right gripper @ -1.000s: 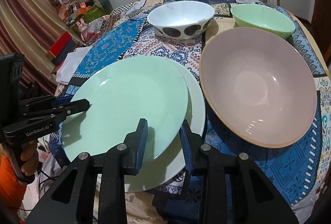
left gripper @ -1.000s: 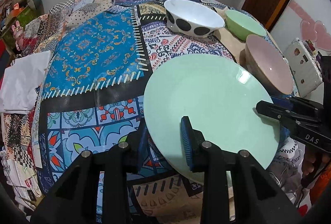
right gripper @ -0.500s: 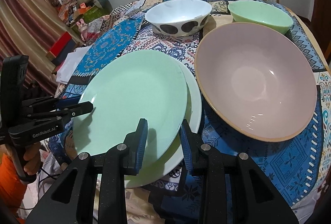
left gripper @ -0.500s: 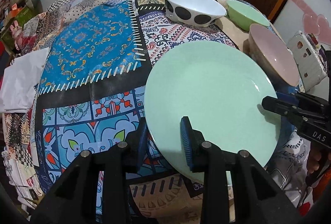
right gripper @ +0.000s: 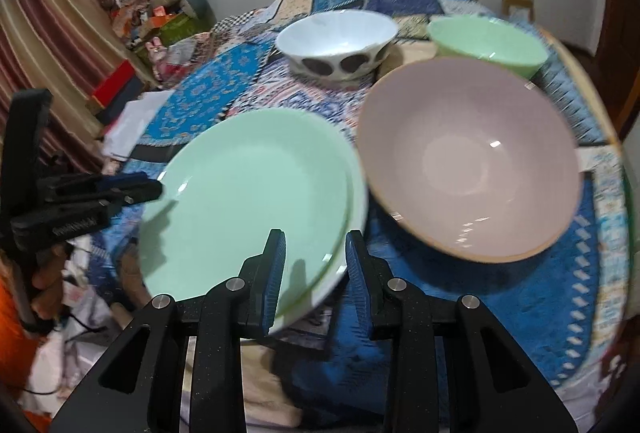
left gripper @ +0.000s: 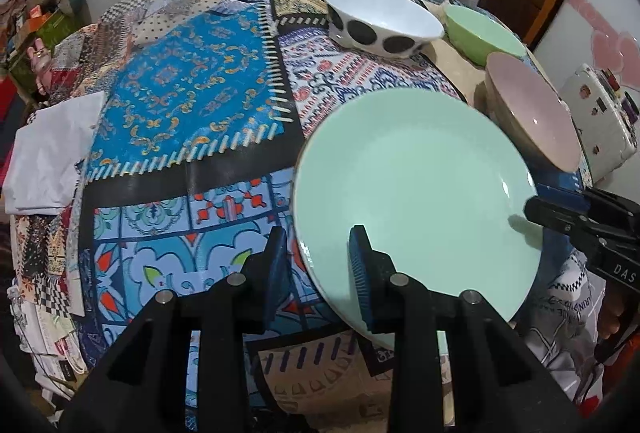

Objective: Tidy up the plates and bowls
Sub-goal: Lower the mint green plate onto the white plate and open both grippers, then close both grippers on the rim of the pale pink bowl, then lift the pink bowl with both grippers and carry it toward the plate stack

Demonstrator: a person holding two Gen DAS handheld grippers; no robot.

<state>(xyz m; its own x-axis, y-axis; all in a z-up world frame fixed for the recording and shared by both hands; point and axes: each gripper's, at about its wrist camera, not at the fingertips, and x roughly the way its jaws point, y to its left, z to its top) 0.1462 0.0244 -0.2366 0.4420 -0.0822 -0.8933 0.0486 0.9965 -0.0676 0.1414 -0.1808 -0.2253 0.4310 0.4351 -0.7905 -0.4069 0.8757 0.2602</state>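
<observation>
left gripper [left gripper: 318, 261]: clamped on green plate [left gripper: 416, 209] rim | right gripper [right gripper: 316, 265]: clamped on white plate [right gripper: 352, 217], mostly hidden beneath green | plates: near table edge, beside pink bowl [right gripper: 468, 157] | right view blurred

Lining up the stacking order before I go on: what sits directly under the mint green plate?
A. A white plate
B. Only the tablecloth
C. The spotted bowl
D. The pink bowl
A: in the right wrist view the white plate's rim shows beneath the mint green plate along its right edge, while the pink bowl and spotted bowl stand apart.
</observation>
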